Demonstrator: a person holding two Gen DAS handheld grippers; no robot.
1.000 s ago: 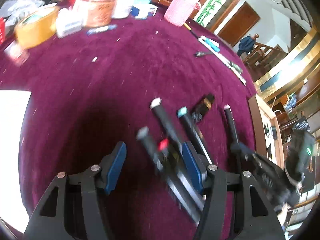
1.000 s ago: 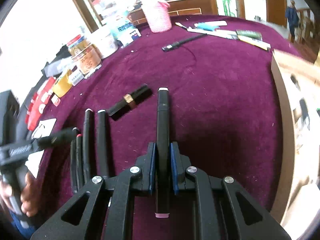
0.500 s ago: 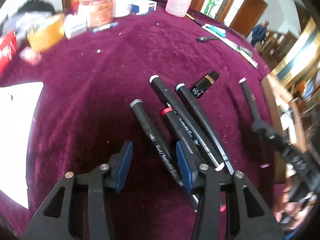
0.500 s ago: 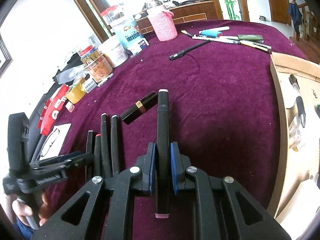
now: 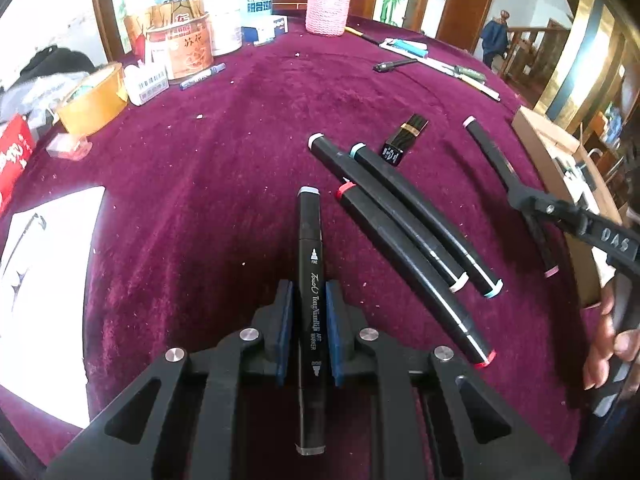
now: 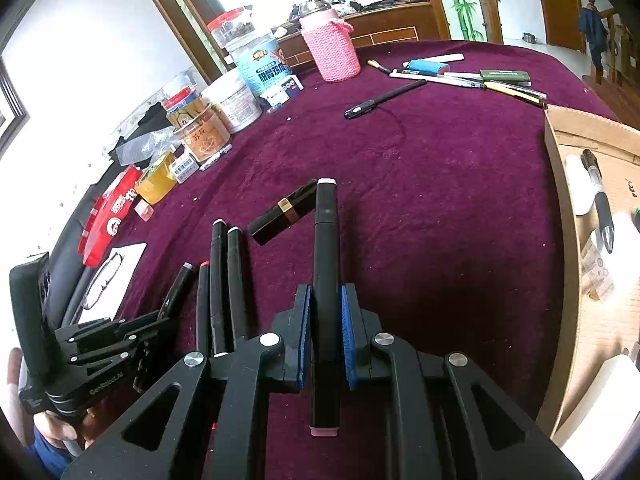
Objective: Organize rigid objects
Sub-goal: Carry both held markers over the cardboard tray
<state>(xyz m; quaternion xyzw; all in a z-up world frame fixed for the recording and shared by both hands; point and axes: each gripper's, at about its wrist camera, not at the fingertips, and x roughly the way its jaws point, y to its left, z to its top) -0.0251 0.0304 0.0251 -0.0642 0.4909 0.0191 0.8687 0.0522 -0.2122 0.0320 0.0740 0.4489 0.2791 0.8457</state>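
Note:
My left gripper point(image 5: 308, 300) is shut on a black art marker with a grey cap point(image 5: 309, 248), which points away over the maroon cloth. Three black markers point(image 5: 404, 216) lie side by side just to its right; they also show in the right wrist view point(image 6: 224, 284). My right gripper point(image 6: 325, 320) is shut on a black marker with pink ends point(image 6: 326, 272); it shows in the left wrist view point(image 5: 500, 168) further right. A black lipstick tube with a gold band point(image 6: 282, 212) lies beyond the row of markers.
Jars, tins, a tape roll point(image 5: 92, 96) and a pink knitted holder point(image 5: 326, 8) crowd the table's far edge. Pens point(image 6: 464, 78) lie at the far right. A cardboard box point(image 6: 592, 240) holding pens stands on the right. White paper with glasses point(image 5: 40, 280) lies on the left.
My left gripper has closed on the grey-capped marker, which now points straight ahead and apart from the other three. My right gripper still holds its marker, slightly nearer the row.

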